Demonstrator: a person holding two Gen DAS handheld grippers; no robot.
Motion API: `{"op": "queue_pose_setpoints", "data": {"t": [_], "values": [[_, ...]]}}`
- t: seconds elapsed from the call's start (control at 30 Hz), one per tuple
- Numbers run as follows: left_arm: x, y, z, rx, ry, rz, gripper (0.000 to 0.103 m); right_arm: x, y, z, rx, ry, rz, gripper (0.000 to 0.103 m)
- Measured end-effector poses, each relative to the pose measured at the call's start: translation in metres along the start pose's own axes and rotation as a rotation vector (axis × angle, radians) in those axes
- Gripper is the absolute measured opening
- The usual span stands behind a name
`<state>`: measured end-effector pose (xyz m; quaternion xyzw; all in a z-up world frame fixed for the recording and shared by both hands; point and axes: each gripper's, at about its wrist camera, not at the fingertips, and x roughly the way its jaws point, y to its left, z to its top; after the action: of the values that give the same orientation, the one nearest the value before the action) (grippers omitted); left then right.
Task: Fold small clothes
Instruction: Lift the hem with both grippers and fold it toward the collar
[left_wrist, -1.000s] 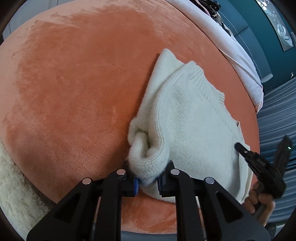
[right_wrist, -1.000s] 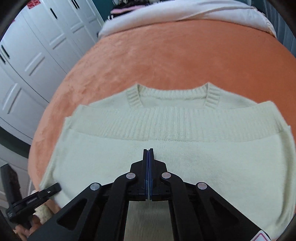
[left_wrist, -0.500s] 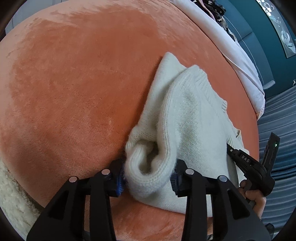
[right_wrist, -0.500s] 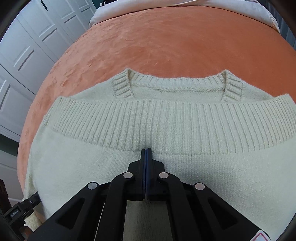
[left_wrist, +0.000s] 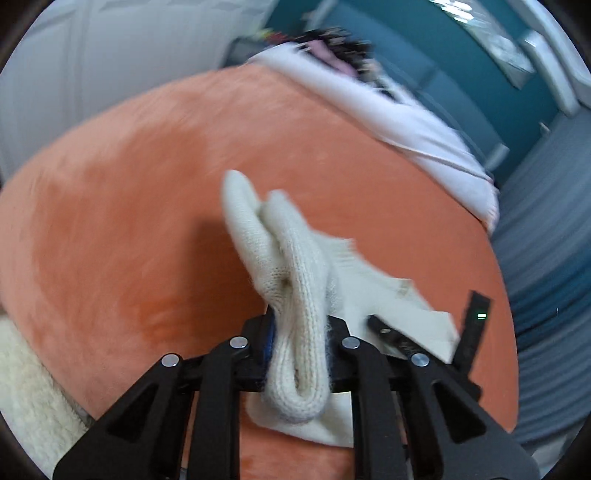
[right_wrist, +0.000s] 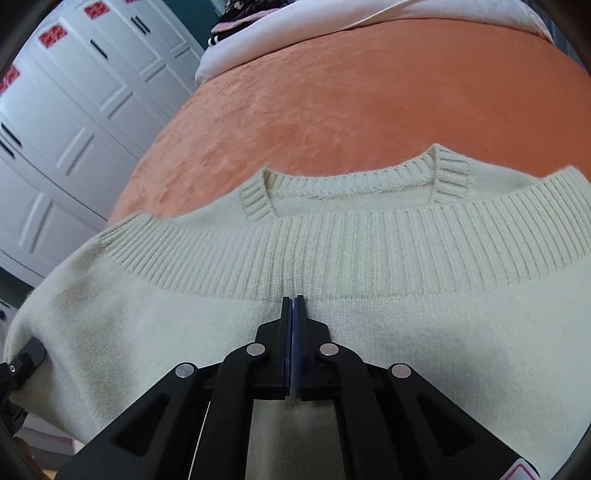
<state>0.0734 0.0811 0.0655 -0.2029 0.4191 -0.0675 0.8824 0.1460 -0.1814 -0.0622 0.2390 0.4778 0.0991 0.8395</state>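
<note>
Left gripper (left_wrist: 299, 354) has just closed its jaws again on a thick roll of the cream knitted sweater (left_wrist: 291, 266), which hangs out ahead of it above the orange plush blanket (left_wrist: 147, 206). Right gripper (right_wrist: 293, 325), jaws almost together and opening only slightly, holds nothing; its tips rest on the sweater body just behind the ribbed hem (right_wrist: 332, 254). I judge a side fold is in hand: next, carry the gripped edge across and lay it flat. The knit looks soft, fuzzy and bulky.

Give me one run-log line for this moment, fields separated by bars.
left hand-held gripper: shut on sweater | right hand-held gripper: shut, over sweater | surface: orange blanket
</note>
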Motion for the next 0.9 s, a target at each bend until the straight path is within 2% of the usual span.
{"op": "queue_pose_setpoints", "data": {"t": [0.07, 0.13, 0.23, 0.37, 0.43, 0.5, 0.53, 0.57, 0.6, 0.67, 0.73, 0.8, 0.9], "values": [[-0.017, -0.060, -0.002, 0.172, -0.050, -0.041, 0.015, -0.039, -0.022, -0.005, 0.038, -0.075, 0.017, 0.011], [-0.020, -0.111, -0.014, 0.294, -0.053, -0.101, 0.015, -0.081, -0.057, -0.015, 0.117, -0.140, 0.025, 0.012], [0.008, -0.172, -0.045, 0.423, 0.023, -0.181, 0.015, -0.130, -0.109, -0.037, 0.209, -0.195, -0.022, 0.018], [0.078, -0.214, -0.107, 0.556, 0.181, -0.172, 0.015, -0.168, -0.156, -0.068, 0.265, -0.199, -0.111, 0.021], [0.102, -0.215, -0.131, 0.592, 0.255, -0.149, 0.018, -0.177, -0.167, -0.080, 0.279, -0.195, -0.120, 0.023], [0.098, -0.210, -0.143, 0.631, 0.236, -0.137, 0.024, -0.182, -0.166, -0.086, 0.280, -0.196, -0.102, 0.029], [0.091, -0.207, -0.145, 0.649, 0.219, -0.141, 0.035, -0.182, -0.162, -0.085, 0.269, -0.200, -0.088, 0.034], [0.083, -0.203, -0.144, 0.659, 0.212, -0.145, 0.053, -0.183, -0.157, -0.083, 0.256, -0.204, -0.079, 0.049], [0.073, -0.197, -0.141, 0.657, 0.202, -0.146, 0.061, -0.182, -0.149, -0.081, 0.238, -0.211, -0.067, 0.062], [0.054, -0.182, -0.142, 0.659, 0.168, -0.132, 0.075, -0.177, -0.132, -0.075, 0.207, -0.217, -0.020, 0.068], [0.042, -0.163, -0.145, 0.684, 0.142, -0.070, 0.085, -0.171, -0.120, -0.067, 0.196, -0.203, 0.053, 0.072], [0.048, -0.147, -0.148, 0.695, 0.153, 0.007, 0.087, -0.163, -0.111, -0.061, 0.204, -0.190, 0.093, 0.073], [0.065, -0.117, -0.154, 0.667, 0.193, 0.114, 0.087, -0.151, -0.101, -0.052, 0.211, -0.138, 0.082, 0.073]]}}
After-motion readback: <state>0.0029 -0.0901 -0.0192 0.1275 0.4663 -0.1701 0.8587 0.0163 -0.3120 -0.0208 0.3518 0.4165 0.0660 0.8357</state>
